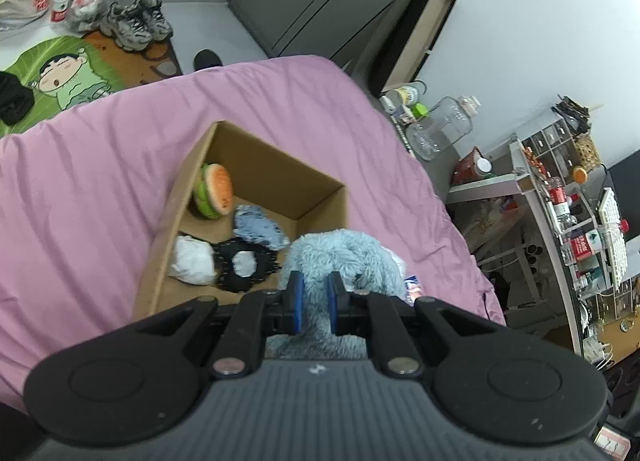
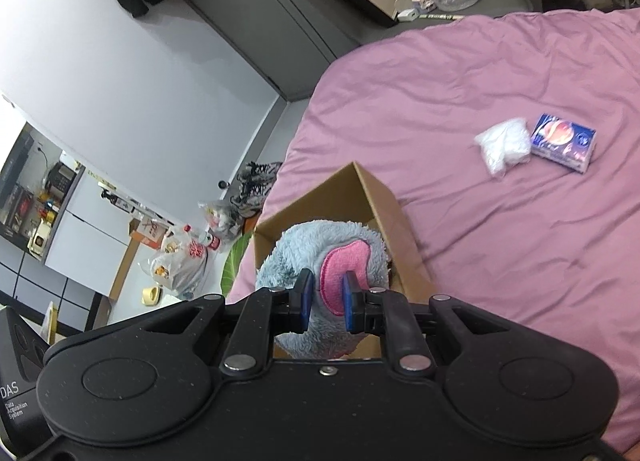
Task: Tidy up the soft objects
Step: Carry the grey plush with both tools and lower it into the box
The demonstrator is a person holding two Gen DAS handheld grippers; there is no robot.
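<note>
Plush toy (image 1: pixel 340 261), clamped by both the left gripper (image 1: pixel 316 303) and right gripper (image 2: pixel 326 297), hangs at the lower right rim of the cardboard box (image 1: pixel 256 165), whose opening lies toward frame centre.

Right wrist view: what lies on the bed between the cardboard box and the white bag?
Only bare pink bedsheet lies between the cardboard box and the white bag; the right wrist view shows it.
</note>
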